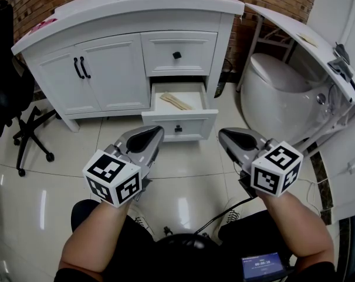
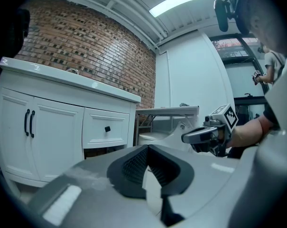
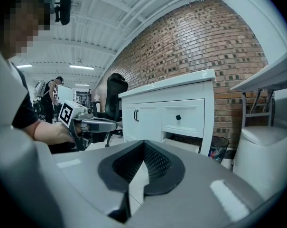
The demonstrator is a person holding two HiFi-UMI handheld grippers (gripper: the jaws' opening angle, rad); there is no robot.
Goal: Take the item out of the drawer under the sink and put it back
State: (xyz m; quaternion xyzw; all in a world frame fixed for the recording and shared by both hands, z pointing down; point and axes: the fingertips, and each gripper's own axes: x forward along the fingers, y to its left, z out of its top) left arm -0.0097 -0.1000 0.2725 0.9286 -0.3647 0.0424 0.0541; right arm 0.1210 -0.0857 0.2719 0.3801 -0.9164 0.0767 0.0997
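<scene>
Both forearms are reaching forward side by side, holding the left gripper [image 1: 155, 132] and the right gripper [image 1: 225, 136] low over the floor, each with jaws pressing together on nothing. Beyond them, the lower drawer [image 1: 178, 120] of the vanity's [image 1: 115, 69] two is standing open, one wooden item [image 1: 176, 101] lying midway between its side edges.

Open drawer [image 1: 195, 122]: found ahead of the jaws of the left gripper [image 1: 155, 133] and right gripper [image 1: 225, 136], low in the vanity [image 1: 107, 69].
Item [image 1: 176, 101]: laid inside the open drawer.
Shut drawer [image 1: 177, 53]: set directly above the open drawer.
Toilet [image 1: 277, 84]: noted ahead-right of the right jaws.
Chair [image 1: 10, 98]: noted ahead-left of the left jaws.
</scene>
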